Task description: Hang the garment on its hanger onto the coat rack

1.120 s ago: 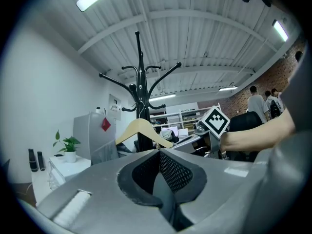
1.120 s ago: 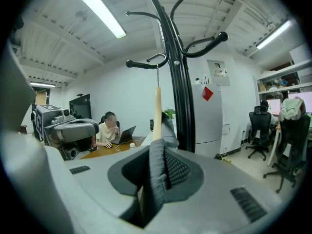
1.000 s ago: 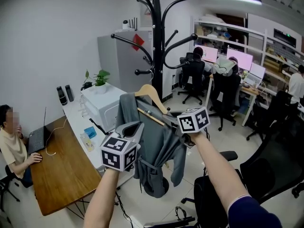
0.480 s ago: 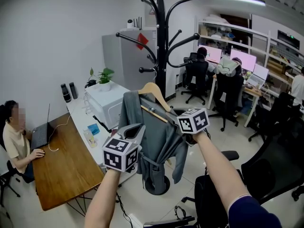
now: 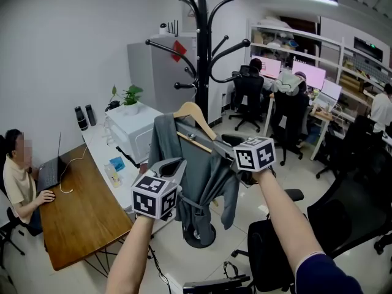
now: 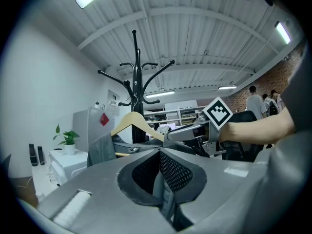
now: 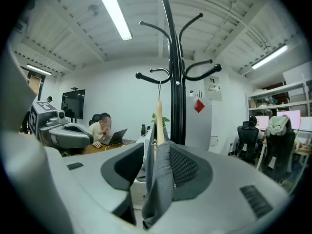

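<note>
A grey garment hangs on a wooden hanger, held tilted in the air in front of the black coat rack. My left gripper is shut on a fold of the garment's fabric at its lower left. My right gripper is at the hanger's right shoulder. Its jaws are opening: the fabric and the hanger arm stand between them, lying against the right pad with a gap to the left pad. The rack rises straight ahead, and the hanger's thin hook hangs free of its arms.
A wooden desk with a seated person at a laptop lies at the left. Beside it stands a white table with a plant, behind it a grey cabinet. Office chairs and people at monitors fill the right; a black chair is close by.
My right gripper's jaws have spread apart and it has shifted slightly to the right along the hanger. The left gripper keeps its hold on the fabric.
</note>
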